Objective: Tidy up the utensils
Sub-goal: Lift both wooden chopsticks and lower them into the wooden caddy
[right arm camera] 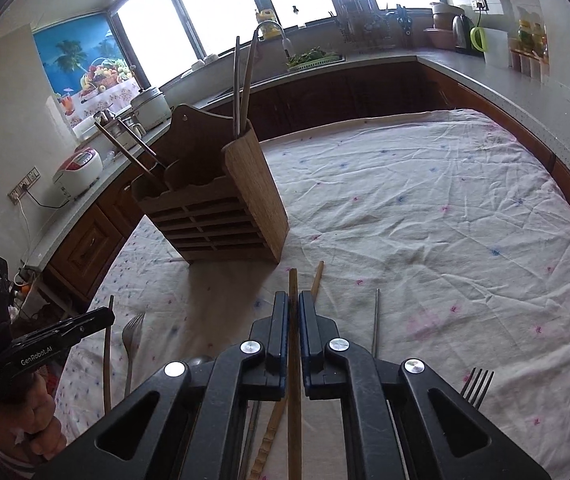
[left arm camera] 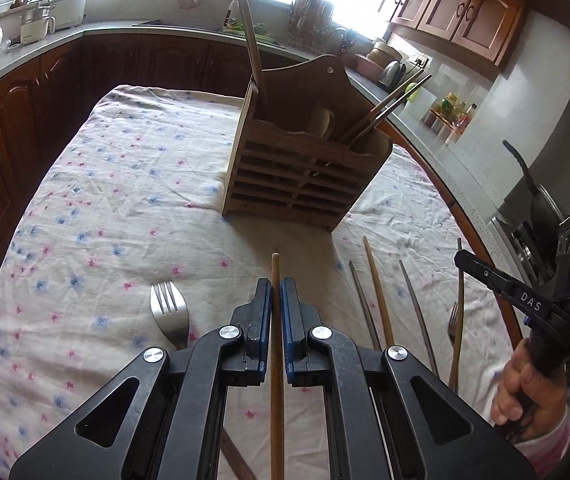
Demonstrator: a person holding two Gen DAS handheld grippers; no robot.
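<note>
Two thin round wooden chopsticks pinched, one per gripper — left gripper, right gripper; light, stiff, slick, likely to pivot unless gripped near mid-length.

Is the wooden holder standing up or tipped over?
Standing up. The wooden holder sits flat on the tablecloth, chopsticks poking out its top.

The slatted caddy ahead of me is matt, unvarnished-looking wood. A creased cotton-like cloth with small printed flowers covers the tabletop. The fork is shiny metal. My left hand-held gripper, matt black plastic, pinches a smooth wooden chopstick.
</note>
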